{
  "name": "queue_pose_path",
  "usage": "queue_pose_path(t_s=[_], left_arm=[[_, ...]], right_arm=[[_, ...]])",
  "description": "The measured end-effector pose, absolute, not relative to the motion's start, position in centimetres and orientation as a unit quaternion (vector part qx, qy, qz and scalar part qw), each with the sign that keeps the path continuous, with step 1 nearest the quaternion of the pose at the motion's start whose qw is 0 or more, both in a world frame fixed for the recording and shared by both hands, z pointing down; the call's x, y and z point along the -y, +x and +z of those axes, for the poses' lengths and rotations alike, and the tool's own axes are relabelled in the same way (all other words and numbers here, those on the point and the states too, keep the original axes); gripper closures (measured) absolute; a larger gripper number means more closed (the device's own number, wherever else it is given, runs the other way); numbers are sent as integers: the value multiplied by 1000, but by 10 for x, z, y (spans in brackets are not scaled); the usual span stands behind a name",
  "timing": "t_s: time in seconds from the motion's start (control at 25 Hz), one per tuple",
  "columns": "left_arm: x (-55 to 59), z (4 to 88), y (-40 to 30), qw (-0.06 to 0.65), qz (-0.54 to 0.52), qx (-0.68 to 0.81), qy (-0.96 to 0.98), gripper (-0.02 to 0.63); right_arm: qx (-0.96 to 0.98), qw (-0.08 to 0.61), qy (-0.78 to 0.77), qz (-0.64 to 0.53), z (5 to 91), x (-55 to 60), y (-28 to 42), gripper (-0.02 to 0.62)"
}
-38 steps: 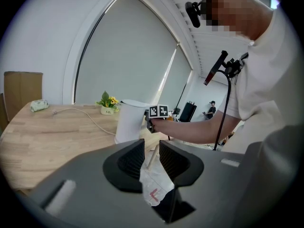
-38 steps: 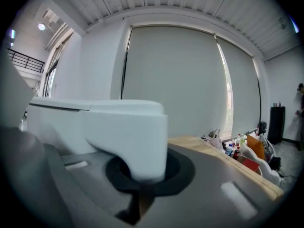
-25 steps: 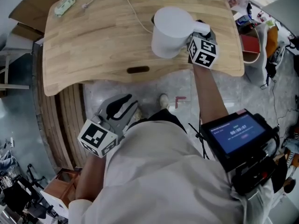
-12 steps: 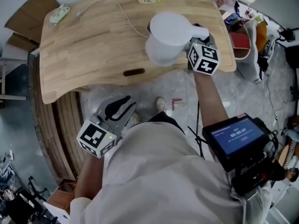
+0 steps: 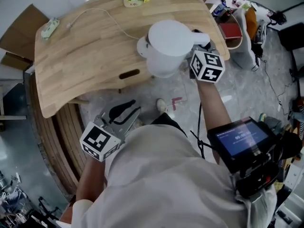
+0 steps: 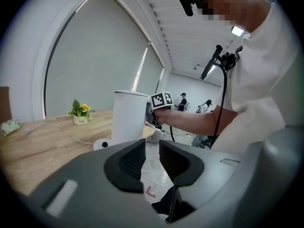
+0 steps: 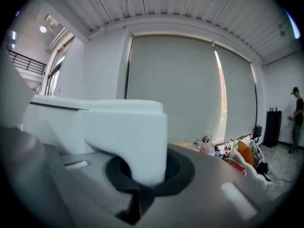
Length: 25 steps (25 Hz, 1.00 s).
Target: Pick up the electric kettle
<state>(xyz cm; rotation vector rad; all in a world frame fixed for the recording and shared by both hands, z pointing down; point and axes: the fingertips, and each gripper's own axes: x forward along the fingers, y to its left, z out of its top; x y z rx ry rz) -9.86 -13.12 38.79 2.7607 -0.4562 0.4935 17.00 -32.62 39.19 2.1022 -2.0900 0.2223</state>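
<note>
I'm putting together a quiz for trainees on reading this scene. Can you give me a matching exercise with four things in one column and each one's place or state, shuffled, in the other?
Things:
1. electric kettle
2. kettle base
3. flower pot
4. left gripper

Places or states:
A. at the far edge of the table
B. off the table, jaws apart, empty
C. held by its handle in the right gripper
D. on the table, nothing standing on it

Pairs: 1-C, 2-D, 3-A, 4-B
</note>
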Motion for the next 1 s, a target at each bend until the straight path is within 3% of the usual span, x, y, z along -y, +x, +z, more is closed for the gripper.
queue_pose_path(t_s=[1.0], left_arm=[[76,373,-85,121,170,57,976,508]], right_arm=[[647,86,754,75,356,166,206,578]])
